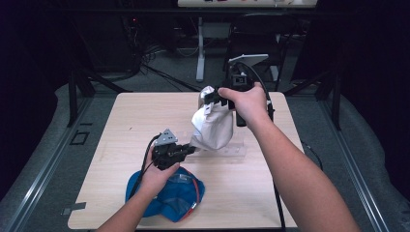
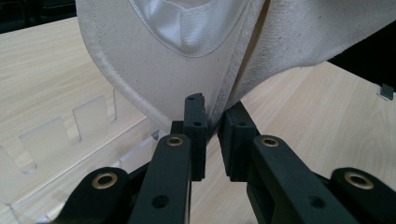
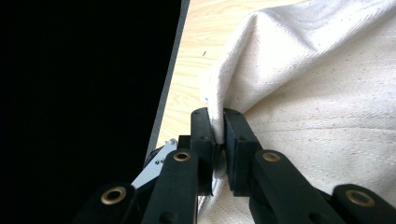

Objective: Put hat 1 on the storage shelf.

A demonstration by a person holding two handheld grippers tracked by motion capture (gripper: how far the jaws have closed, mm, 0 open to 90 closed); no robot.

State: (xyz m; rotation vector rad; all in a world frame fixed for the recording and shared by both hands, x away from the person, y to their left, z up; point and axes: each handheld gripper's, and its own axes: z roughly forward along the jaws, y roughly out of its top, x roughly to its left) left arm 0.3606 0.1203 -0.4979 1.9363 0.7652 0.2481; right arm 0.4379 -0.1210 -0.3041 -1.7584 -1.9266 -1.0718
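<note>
A white canvas cap point(image 1: 212, 126) hangs above the middle of the table, held between both grippers. My right gripper point(image 1: 211, 98) is shut on its upper edge, and in the right gripper view the cloth point(image 3: 317, 93) is pinched between the black jaws point(image 3: 217, 116). My left gripper point(image 1: 193, 150) holds the cap's lower edge. In the left gripper view the cap's rim point(image 2: 163, 70) runs down into the narrow gap between the jaws point(image 2: 212, 109). The cap's white inner lining faces that camera.
A blue cap with red trim point(image 1: 169, 195) lies flat near the table's front edge, under my left forearm. A clear acrylic slotted rack point(image 1: 232, 151) point(image 2: 56, 135) sits on the wooden table point(image 1: 135, 116) just below the white cap. Chairs and table legs stand beyond the far edge.
</note>
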